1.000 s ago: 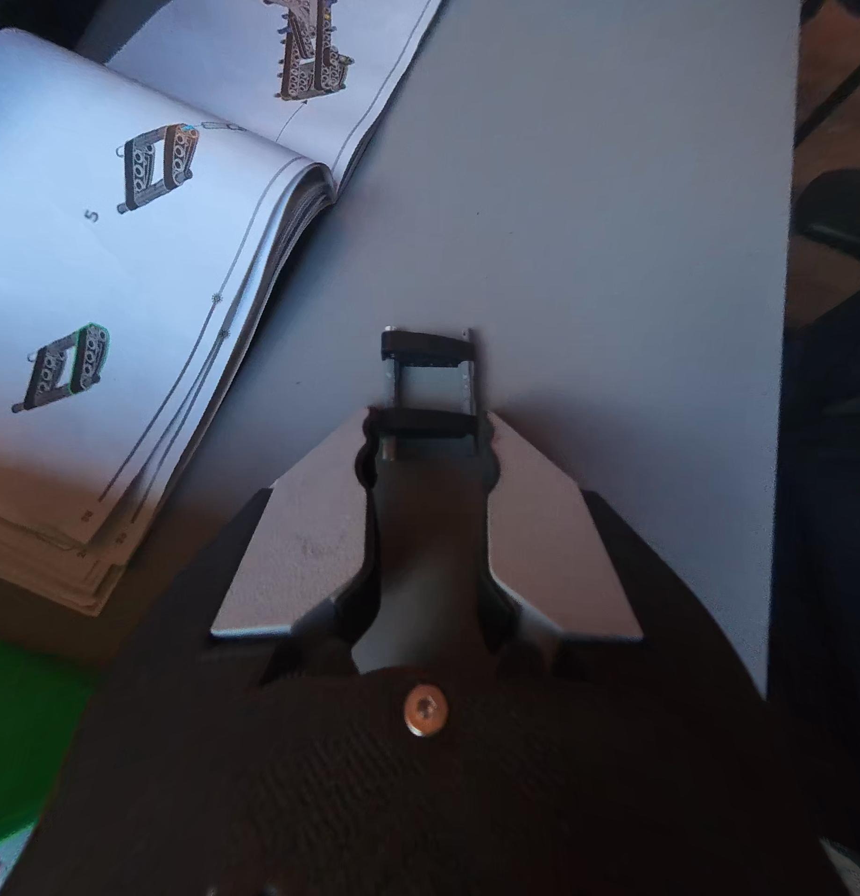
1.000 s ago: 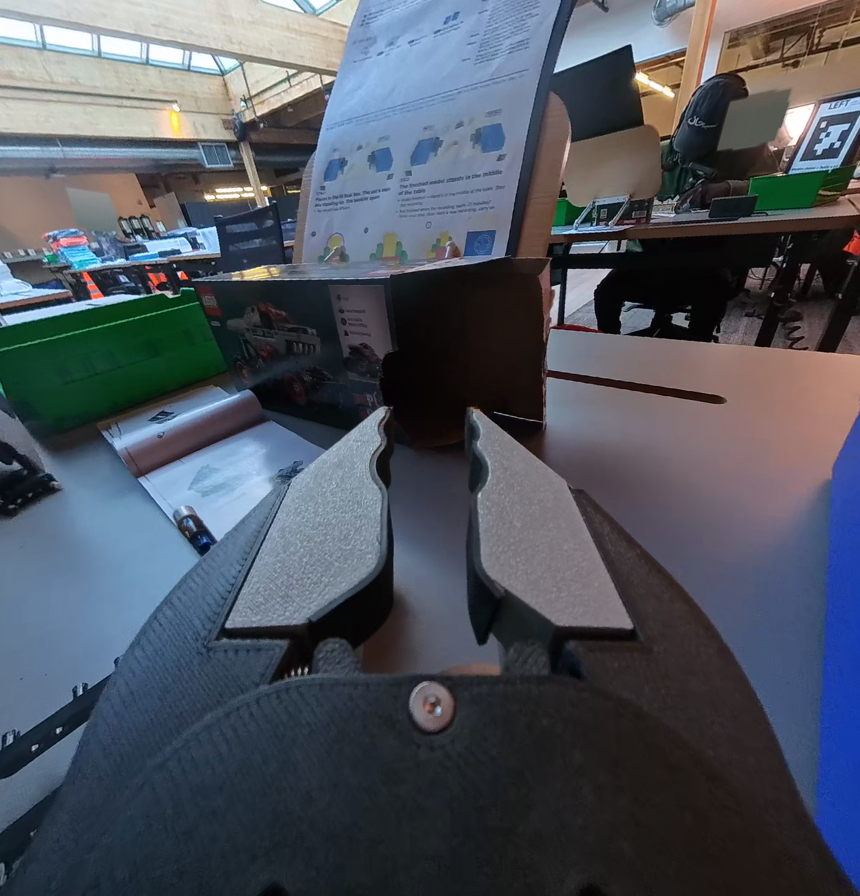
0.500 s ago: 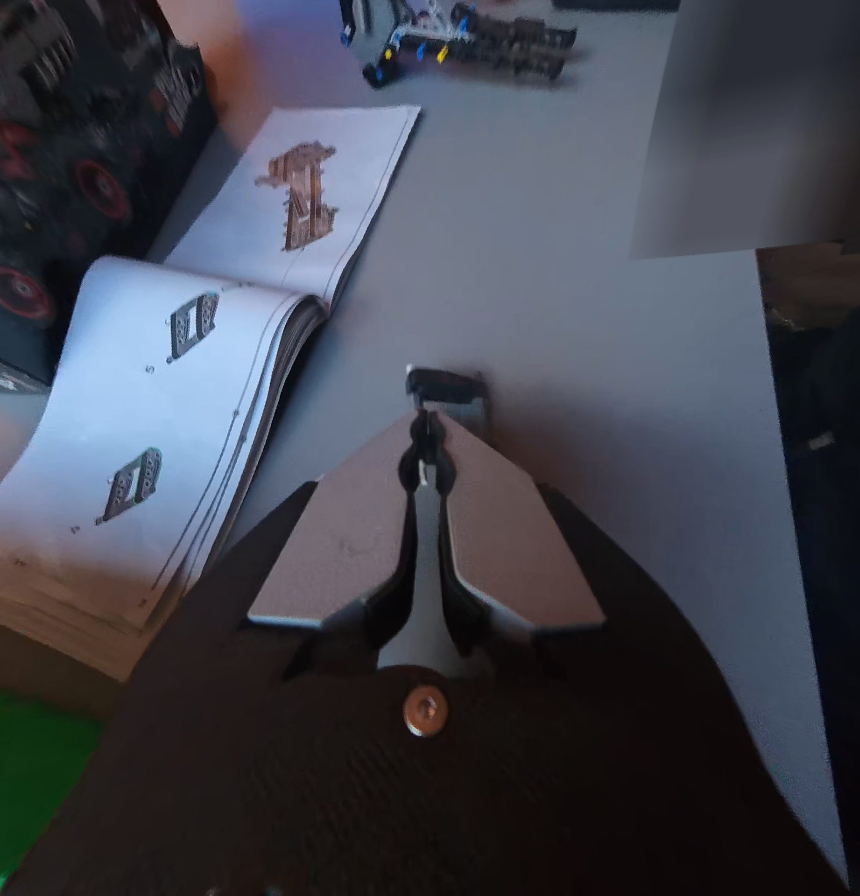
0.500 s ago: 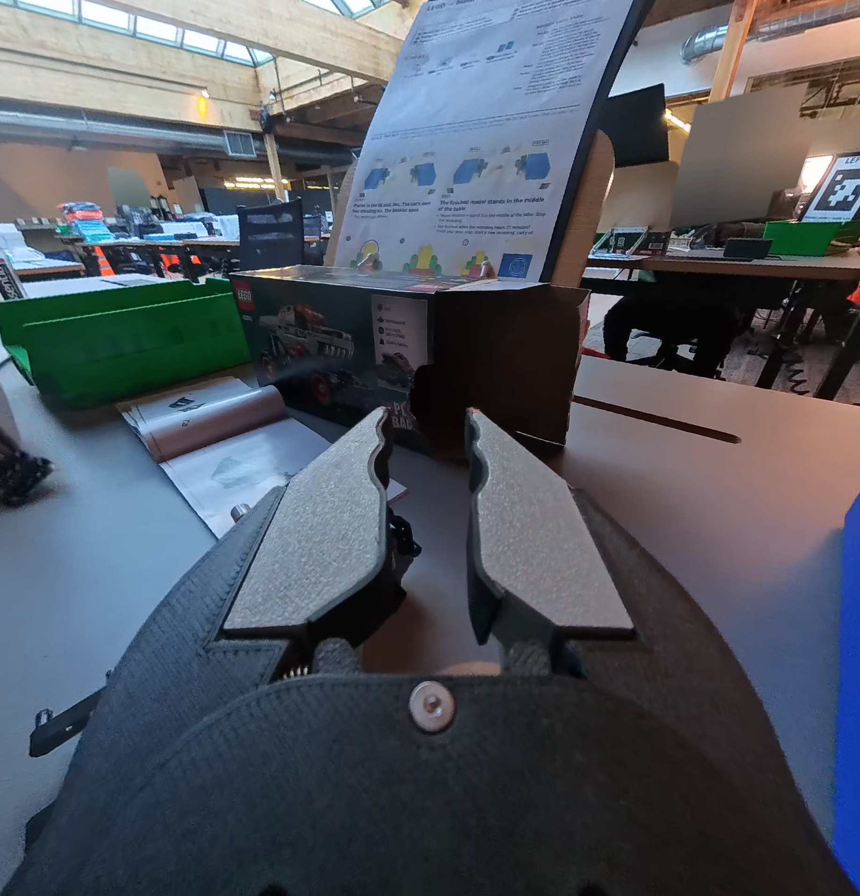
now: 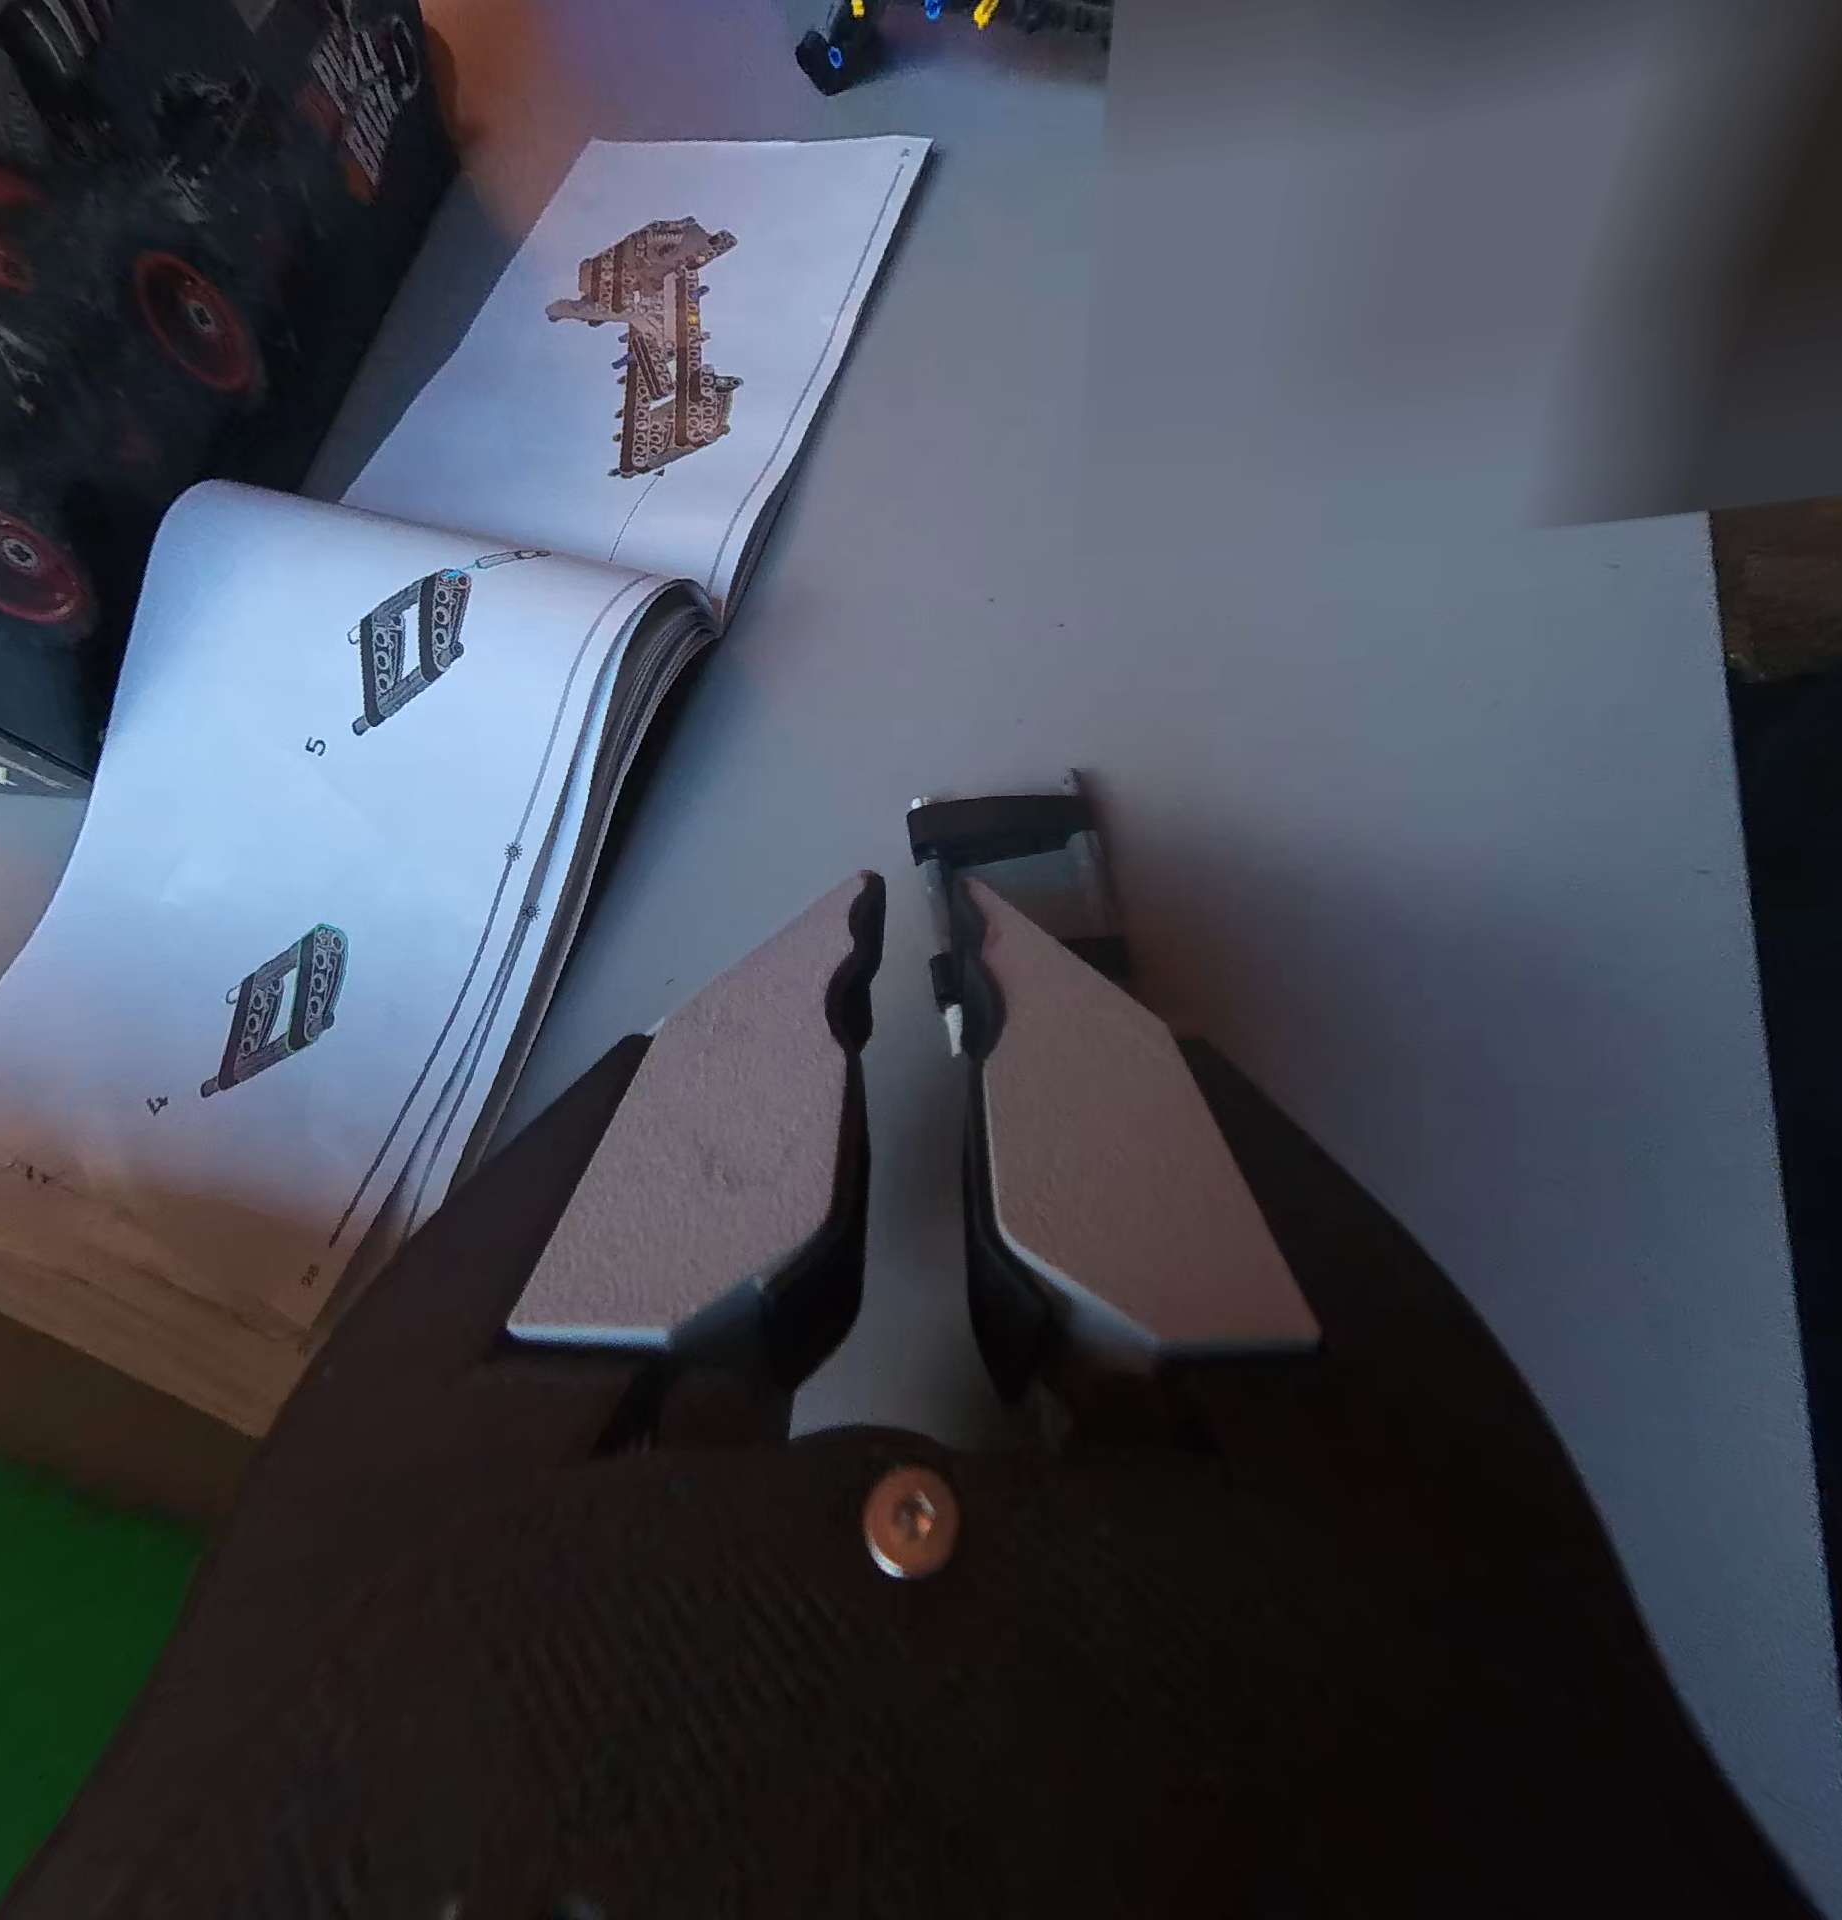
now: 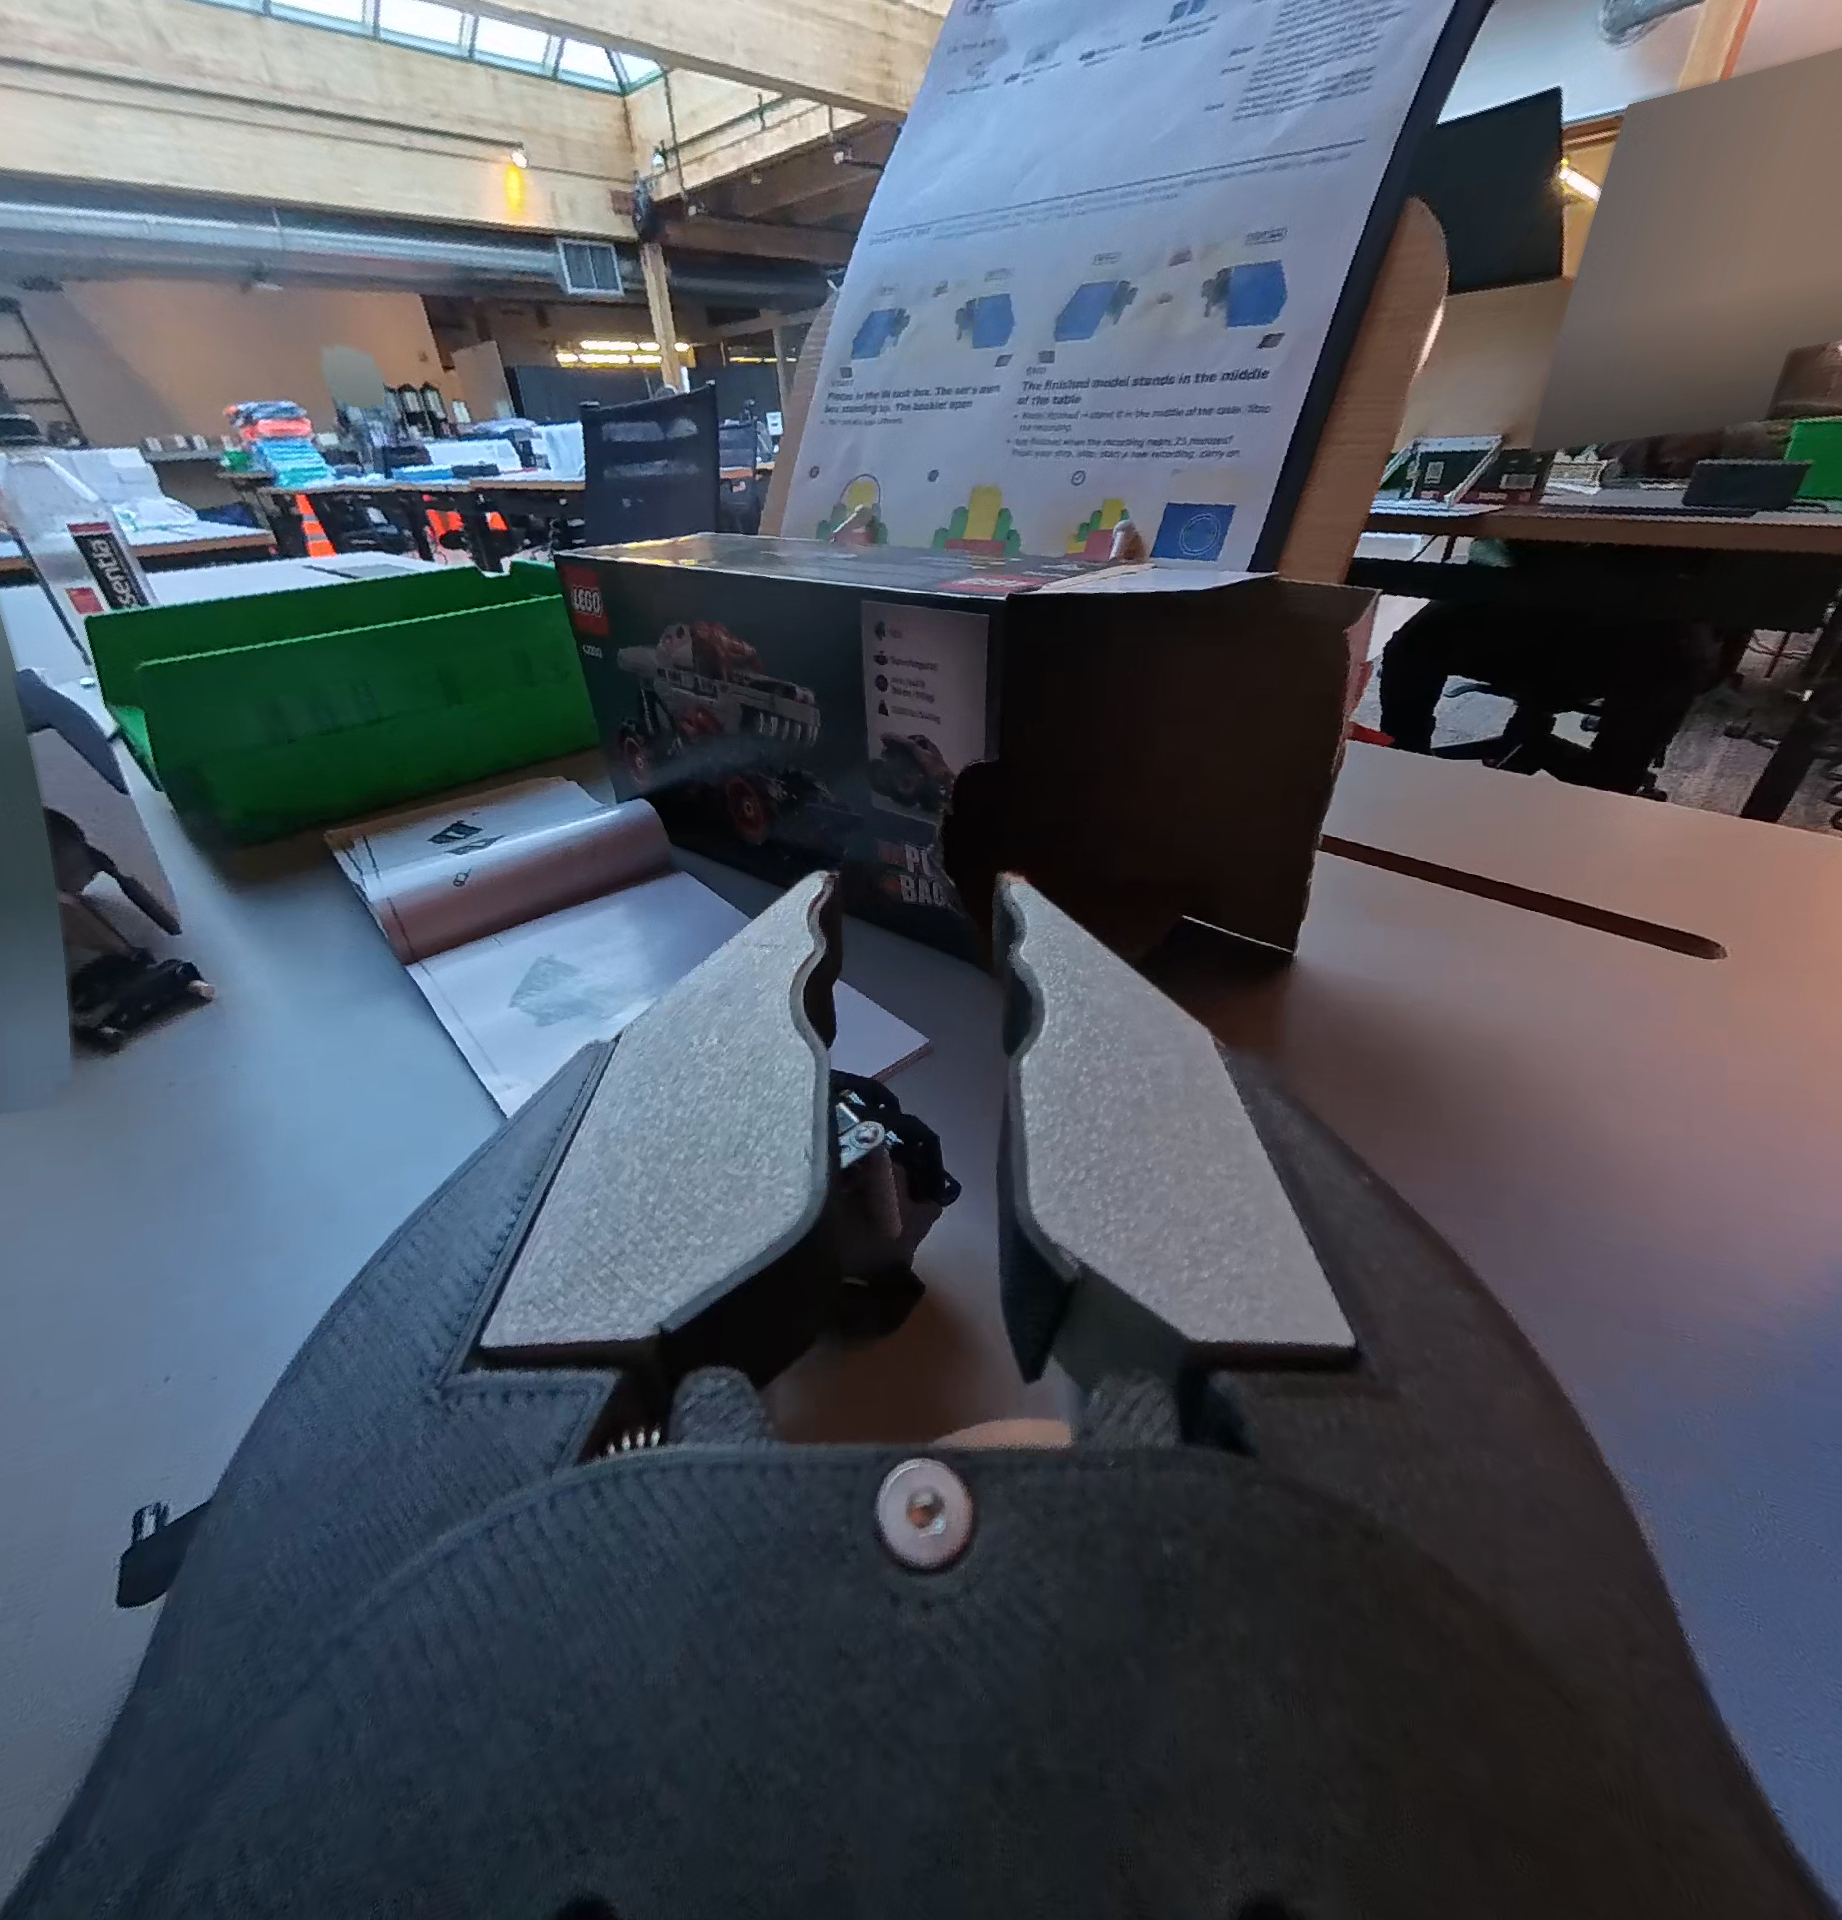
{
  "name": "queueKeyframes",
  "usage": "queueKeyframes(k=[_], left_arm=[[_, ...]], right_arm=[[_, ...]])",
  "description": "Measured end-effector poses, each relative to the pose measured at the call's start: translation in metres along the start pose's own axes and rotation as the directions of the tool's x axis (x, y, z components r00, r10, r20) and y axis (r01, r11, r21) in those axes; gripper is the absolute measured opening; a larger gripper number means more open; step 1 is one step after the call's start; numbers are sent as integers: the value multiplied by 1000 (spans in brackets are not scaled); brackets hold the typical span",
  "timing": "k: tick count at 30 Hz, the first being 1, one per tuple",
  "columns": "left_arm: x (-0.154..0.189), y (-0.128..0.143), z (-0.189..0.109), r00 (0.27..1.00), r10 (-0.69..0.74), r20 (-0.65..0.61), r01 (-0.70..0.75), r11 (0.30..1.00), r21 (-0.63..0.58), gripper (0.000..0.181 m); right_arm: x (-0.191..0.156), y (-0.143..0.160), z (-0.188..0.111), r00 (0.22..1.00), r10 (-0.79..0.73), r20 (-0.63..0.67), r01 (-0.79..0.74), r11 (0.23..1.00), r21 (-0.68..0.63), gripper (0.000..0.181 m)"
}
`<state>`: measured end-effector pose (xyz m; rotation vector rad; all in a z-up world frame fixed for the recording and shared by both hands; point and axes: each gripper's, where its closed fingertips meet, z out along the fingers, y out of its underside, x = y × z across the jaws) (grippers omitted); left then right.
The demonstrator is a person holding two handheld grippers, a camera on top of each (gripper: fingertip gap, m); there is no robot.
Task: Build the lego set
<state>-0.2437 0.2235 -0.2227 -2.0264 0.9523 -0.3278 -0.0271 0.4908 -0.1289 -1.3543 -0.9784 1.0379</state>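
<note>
In the left wrist view a small rectangular lego frame (image 5: 1010, 847) of dark beams and grey side pieces lies on the grey table (image 5: 1364, 935). My left gripper (image 5: 922, 888) is open by a narrow gap. Its right finger (image 5: 1104, 1143) covers part of the frame, and the frame's left side shows in the gap. My right gripper (image 6: 917, 899) is open and empty, low over the table. A dark lego assembly (image 6: 886, 1153) sits beneath it, showing between the fingers.
An open instruction booklet (image 5: 377, 779) lies left of the frame and also shows in the right wrist view (image 6: 543, 914). The dark lego box (image 6: 792, 717) stands behind it, with a sign board (image 6: 1104, 291) behind that. A green bin (image 6: 356, 696) stands far left. Loose lego parts (image 5: 844, 47) lie farther off. The table edge (image 5: 1717, 831) is at right. Across from one pair of fingers to the other is roughly 35 cm.
My left gripper went from wide open around the frame to nearly shut, then opened a little and shifted left. My right gripper moved over the dark assembly.
</note>
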Motion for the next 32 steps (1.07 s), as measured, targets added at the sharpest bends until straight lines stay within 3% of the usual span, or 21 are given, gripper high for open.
queueKeyframes(k=[11,16,32], left_arm=[[-4,-5,-4,995,-73,-67,76,996,44,9],[1,0,0,986,-103,-130,104,995,1,6],[-2,4,5,997,-58,-57,56,998,-35,18]], right_arm=[[-1,2,3,998,48,33,-48,999,3,26],[0,2,3,998,53,31,-54,999,7,26],[10,4,-4,1000,-25,-18,25,1000,-13,27]])
